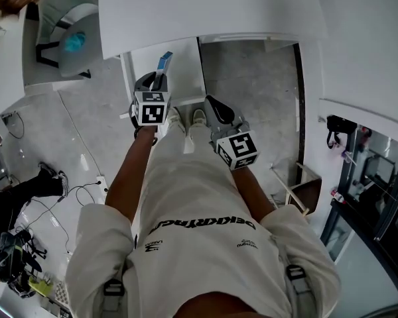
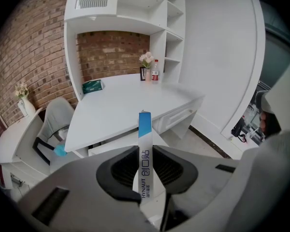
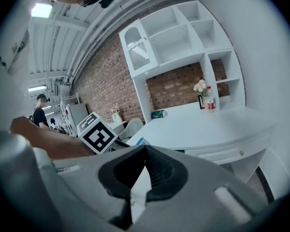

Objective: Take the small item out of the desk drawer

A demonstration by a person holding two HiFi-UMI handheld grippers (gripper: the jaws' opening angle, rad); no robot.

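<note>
A slim white box with a blue end (image 2: 144,151) stands upright between the pads of my left gripper (image 2: 146,153), which is shut on it. The head view shows this box (image 1: 164,61) sticking up from the left gripper (image 1: 158,79) above the open white drawer (image 1: 186,78) under the desk (image 1: 212,8). My right gripper (image 1: 209,101) hangs beside it to the right, over the floor. Its tips meet in the right gripper view (image 3: 145,149), with nothing between them. The left gripper's marker cube (image 3: 97,133) shows at that view's left.
A grey chair (image 1: 69,32) with a teal thing on it stands left of the desk. Flowers and a bottle (image 2: 150,69) and a green pack (image 2: 92,86) sit at the desk's back. More drawers (image 2: 179,115) are under its right end. Cables (image 1: 66,197) lie on the floor.
</note>
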